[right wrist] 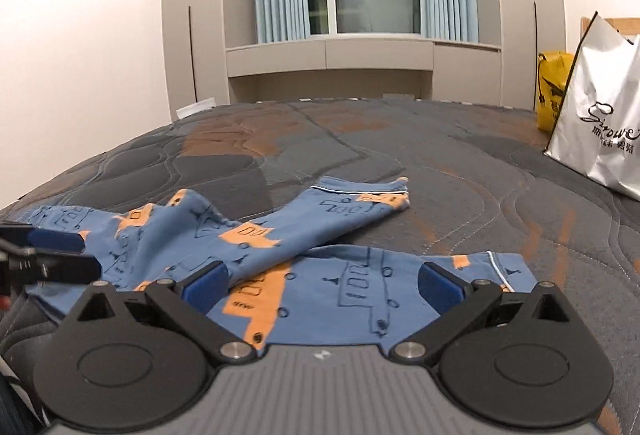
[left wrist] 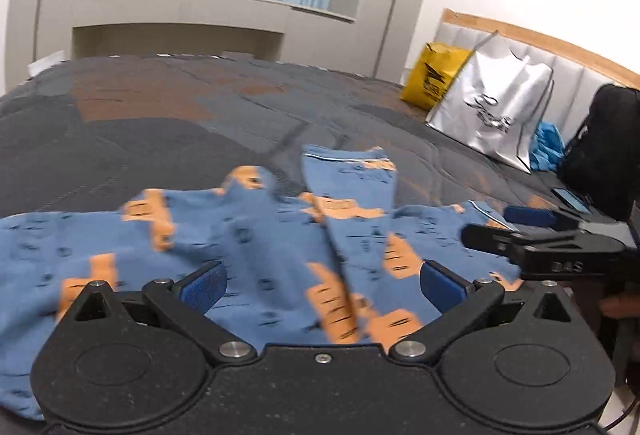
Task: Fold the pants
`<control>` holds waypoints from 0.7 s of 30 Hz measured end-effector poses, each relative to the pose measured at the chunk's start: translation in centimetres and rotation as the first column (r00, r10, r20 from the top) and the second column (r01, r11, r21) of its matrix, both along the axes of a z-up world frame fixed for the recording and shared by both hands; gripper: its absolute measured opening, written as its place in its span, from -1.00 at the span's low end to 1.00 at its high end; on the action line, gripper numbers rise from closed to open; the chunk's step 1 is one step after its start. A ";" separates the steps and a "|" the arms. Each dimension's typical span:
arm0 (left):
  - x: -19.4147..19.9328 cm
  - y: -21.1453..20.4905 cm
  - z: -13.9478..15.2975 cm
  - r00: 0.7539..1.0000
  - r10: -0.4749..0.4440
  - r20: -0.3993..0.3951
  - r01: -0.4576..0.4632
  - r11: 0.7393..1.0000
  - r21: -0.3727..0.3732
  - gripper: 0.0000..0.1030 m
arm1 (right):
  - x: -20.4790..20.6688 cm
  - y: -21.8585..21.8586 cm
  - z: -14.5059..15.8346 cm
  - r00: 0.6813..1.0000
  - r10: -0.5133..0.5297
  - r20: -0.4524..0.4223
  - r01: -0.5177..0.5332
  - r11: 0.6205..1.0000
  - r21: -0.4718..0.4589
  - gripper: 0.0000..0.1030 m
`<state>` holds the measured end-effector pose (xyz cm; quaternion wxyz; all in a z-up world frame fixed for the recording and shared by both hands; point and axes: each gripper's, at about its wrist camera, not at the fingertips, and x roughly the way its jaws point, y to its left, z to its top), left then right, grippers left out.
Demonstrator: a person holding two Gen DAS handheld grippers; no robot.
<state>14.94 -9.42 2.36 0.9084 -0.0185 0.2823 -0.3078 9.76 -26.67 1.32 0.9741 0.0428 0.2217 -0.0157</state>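
Left gripper (left wrist: 322,285) is held low over the pants (left wrist: 256,235), tilted down, jaws spread wide, nothing gripped. Pants are spread rumpled on the bed (right wrist: 460,171). Right gripper (right wrist: 322,285) is angled down alongside, jaws wide, empty.

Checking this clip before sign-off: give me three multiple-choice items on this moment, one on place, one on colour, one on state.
1. Where do the pants lie?
A. on the quilted bedspread
B. inside the silver bag
C. on the windowsill

2. What colour are the blocks printed on the blue pants?
A. green
B. orange
C. white

3. How is the right claw set?
A. shut on a pant leg
B. shut on nothing
C. open, holding nothing

Answers:
1. A, the cloth is spread on the bedspread, well short of the silver bag.
2. B, orange patches show in both views.
3. C, its blue pads stand wide apart, off the cloth.
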 end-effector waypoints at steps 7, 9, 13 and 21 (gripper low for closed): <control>0.8 -3.5 -0.6 0.999 -0.047 -0.015 0.047 0.999 0.009 0.99 | 2.8 -0.7 0.9 0.993 -0.024 -0.112 0.015 0.997 -0.079 1.00; 0.9 -3.8 -0.6 0.998 -0.064 -0.026 0.064 0.998 -0.003 0.99 | 3.6 -0.5 1.2 0.991 -0.033 -0.130 0.020 0.994 -0.106 1.00; 0.9 -4.1 -1.0 0.994 -0.099 -0.038 0.098 0.995 -0.018 0.92 | 4.8 -0.4 2.0 0.989 -0.028 -0.146 0.006 0.989 -0.150 1.00; 1.3 -4.0 -1.4 0.991 -0.119 -0.066 0.116 0.992 -0.040 0.50 | 7.2 -0.2 2.6 0.987 0.006 -0.161 -0.035 0.984 -0.177 1.00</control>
